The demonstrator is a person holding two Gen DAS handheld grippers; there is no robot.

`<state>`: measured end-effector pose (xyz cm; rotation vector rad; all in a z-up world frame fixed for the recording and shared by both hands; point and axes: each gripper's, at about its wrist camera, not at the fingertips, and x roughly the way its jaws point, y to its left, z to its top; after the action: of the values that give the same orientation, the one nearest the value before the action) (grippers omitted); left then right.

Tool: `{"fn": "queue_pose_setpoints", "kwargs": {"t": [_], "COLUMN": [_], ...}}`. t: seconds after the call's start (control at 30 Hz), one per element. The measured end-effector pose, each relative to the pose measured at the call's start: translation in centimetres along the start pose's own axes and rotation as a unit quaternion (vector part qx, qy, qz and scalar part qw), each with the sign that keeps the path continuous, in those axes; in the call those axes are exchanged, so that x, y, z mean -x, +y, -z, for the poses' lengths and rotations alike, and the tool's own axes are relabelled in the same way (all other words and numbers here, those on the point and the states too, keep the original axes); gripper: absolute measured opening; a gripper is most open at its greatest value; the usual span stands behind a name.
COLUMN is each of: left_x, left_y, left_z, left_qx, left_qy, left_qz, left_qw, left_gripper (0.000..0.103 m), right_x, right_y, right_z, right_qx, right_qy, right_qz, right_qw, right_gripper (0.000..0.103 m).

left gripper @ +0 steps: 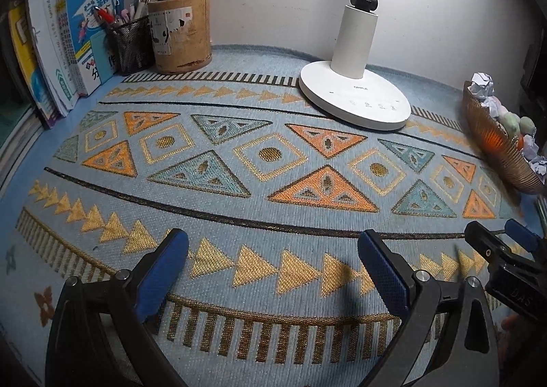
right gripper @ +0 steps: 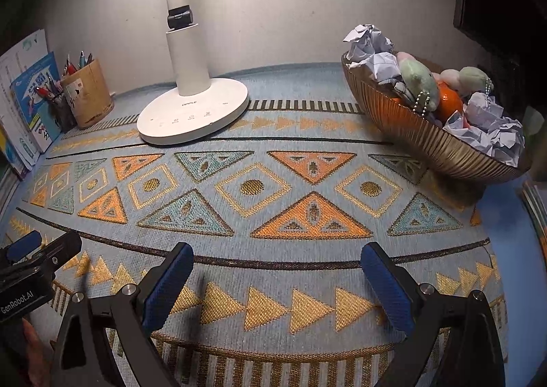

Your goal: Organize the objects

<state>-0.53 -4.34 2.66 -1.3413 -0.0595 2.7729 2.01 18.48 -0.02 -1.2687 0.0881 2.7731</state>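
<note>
Grippers: left gripper and right gripper both wide, empty, low over mat | bowl far right, heaped with paper balls and plush | advice: approach bowl from above, pinch 1 item only.

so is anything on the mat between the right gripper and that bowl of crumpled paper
Nothing visible. The right gripper is open over bare patterned mat, and the ribbed bowl sits ahead to its right with only mat between. The lamp base stands off to the left, clear of that path.
</note>
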Motion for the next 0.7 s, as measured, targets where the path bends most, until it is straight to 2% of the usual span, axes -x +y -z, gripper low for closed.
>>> {"fn": "queue_pose_setpoints", "kwargs": {"t": [0.1, 0.27, 0.4, 0.7], "left_x": [-1.1, -1.5, -1.4, -1.4], "left_y": [0.1, -0.5, -0.4, -0.2], "left_z": [-0.1, -0.1, 0.0, 0.1], "left_qx": [-0.004, -0.028, -0.027, -0.027], "left_qy": [0.027, 0.030, 0.028, 0.027], "left_qz": [0.006, -0.013, -0.012, -0.014], "left_qw": [0.9996, 0.9991, 0.9992, 0.9992], "left_gripper": [0.101, 0.102, 0.102, 0.103], "right_x": [-0.5, -1.8, -2.0, -1.9], "right_y": [-0.3, -0.6, -0.4, -0.5], "right_z": [-0.1, -0.3, -0.2, -0.1], "right_qx": [-0.006, -0.015, -0.004, -0.002], "right_qy": [0.013, 0.049, 0.056, 0.058], "right_qz": [0.001, 0.009, 0.014, 0.012], "right_qw": [1.000, 0.999, 0.998, 0.998], "right_gripper": [0.098, 0.099, 0.103, 0.103]}}
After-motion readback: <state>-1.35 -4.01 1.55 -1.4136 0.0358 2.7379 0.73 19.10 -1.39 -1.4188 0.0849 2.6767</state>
